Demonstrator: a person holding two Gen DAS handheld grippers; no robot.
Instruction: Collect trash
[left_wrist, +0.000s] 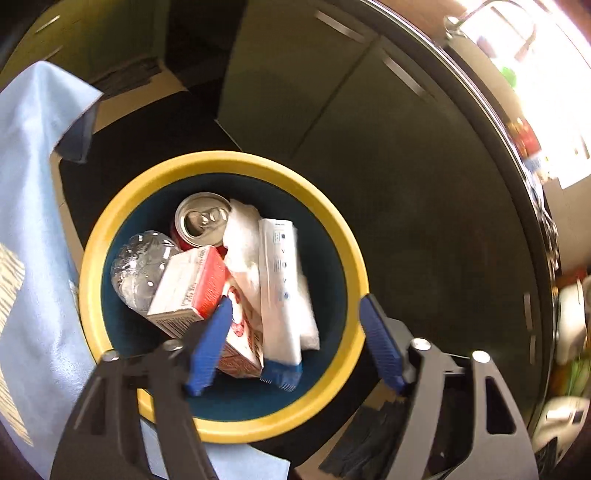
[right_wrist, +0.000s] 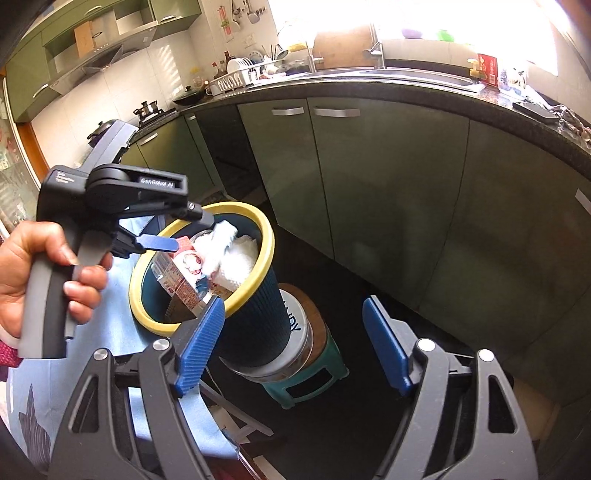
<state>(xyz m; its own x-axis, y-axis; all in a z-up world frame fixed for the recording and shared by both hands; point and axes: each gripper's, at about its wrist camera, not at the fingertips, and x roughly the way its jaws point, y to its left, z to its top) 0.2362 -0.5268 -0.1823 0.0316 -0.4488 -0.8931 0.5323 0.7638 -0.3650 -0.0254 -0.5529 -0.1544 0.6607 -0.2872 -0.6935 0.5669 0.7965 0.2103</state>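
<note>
— Over the bin, left wrist view: hovering above a round dark-teal waste bin with a yellow rim (left_wrist: 110, 236), left gripper (left_wrist: 295, 306) standing spread, blue ribbed pads apart, nothing pinched between them.

— Lying inside?

— Resting against one another down in the bin: a silver-topped red drink can (left_wrist: 201, 219), a crumpled clear plastic bottle (left_wrist: 138, 267), a red-and-white cardboard carton (left_wrist: 188, 291), crumpled white tissue (left_wrist: 242, 236), and a long white flat packet (left_wrist: 279, 280) tilting across the tissue. Draping along the left edge, a pale blue cloth (left_wrist: 33, 206). Running behind, dark green cabinet doors (left_wrist: 369, 122).

— And from the right wrist?

— Looking down along the right gripper (right_wrist: 293, 306), also spread wide and holding nothing. Sitting just beyond its left pad, the same bin (right_wrist: 267, 240), trash reaching up near the rim, standing on a round tin (right_wrist: 297, 325) atop a small green plastic stool (right_wrist: 306, 380). Gripping the handle of the left gripper (right_wrist: 159, 242) at far left, a hand (right_wrist: 26, 273), blue fingers poking over the bin's mouth. Lining the back, the cabinet doors (right_wrist: 388, 177) under a dark countertop (right_wrist: 424, 99).
</note>
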